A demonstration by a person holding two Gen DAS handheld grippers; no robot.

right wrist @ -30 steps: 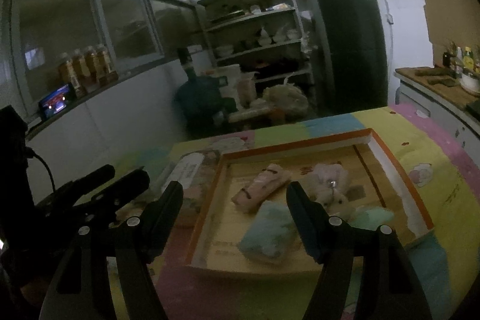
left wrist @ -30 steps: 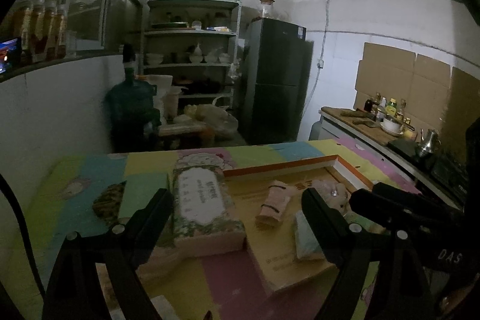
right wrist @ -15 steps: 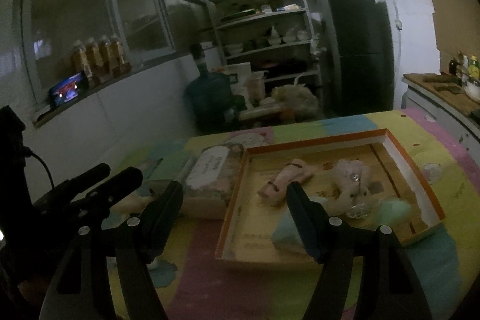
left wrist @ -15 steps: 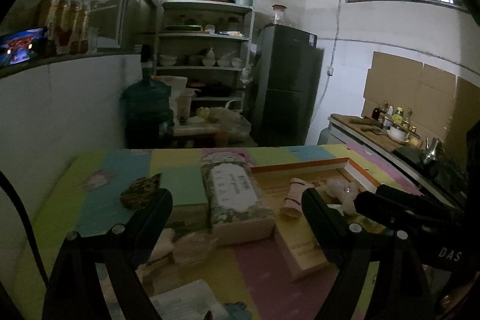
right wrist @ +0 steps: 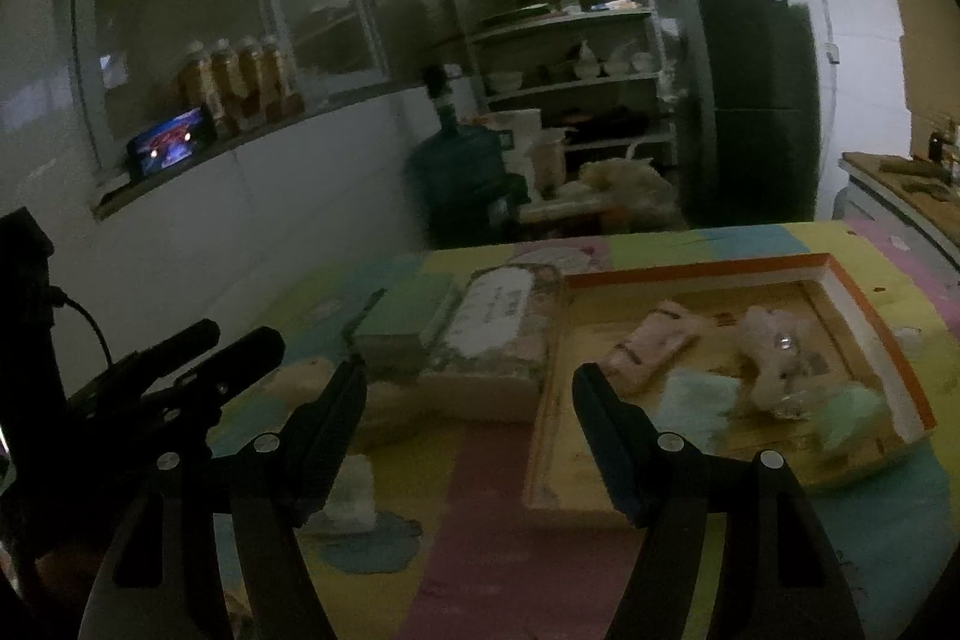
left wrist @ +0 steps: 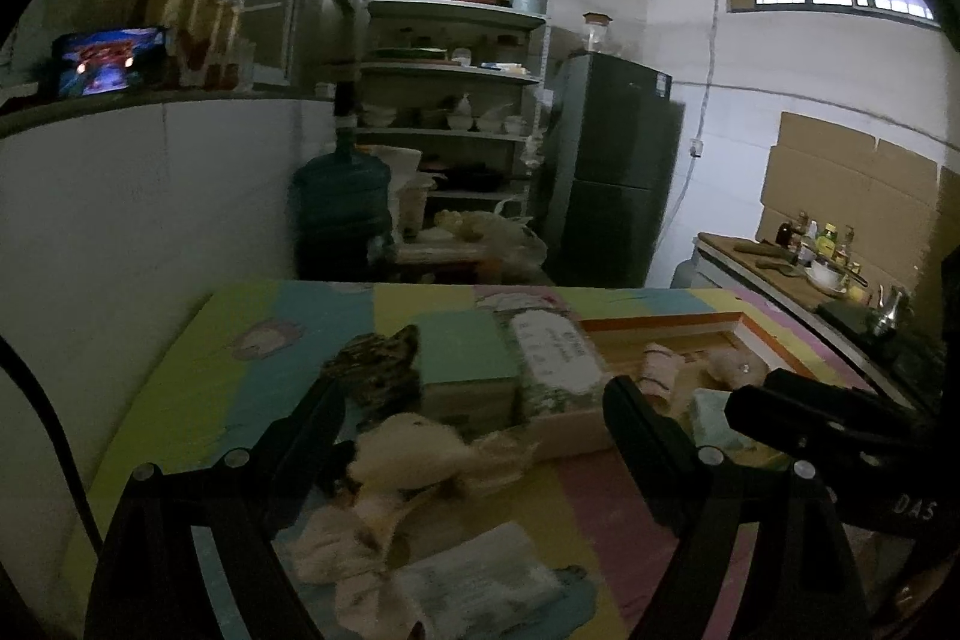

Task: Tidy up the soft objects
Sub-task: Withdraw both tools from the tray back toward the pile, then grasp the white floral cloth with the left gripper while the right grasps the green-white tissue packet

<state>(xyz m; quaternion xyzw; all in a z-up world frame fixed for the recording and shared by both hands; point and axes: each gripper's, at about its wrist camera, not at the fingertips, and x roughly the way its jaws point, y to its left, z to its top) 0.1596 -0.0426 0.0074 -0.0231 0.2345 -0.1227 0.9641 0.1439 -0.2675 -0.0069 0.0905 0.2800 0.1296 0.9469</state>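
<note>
A heap of pale soft objects — cream plush and crumpled cloth, blurred in the dim light — is seen on the worktop, which is covered by a pastel patchwork mat. A dark mottled soft piece lies just behind the heap. More soft things are gathered in the orange-rimmed tray: a pink roll, a pale plush toy, a light blue cloth and a mint-green piece.

The left hand-held gripper is held wide open, with nothing grasped; the pale heap is framed between its fingers and lies close below them, though contact cannot be made out. The right hand-held gripper is likewise spread apart and empty, held above the worktop, with its right finger over the tray's near-left corner.

Between the heap and the tray a floral tissue pack and a green-topped box are set side by side, the pack touching the tray's left wall. A white wrapped packet lies nearest the left camera. Behind the worktop, a water jug, a shelf rack and a dark fridge are visible — well apart from the worktop.
</note>
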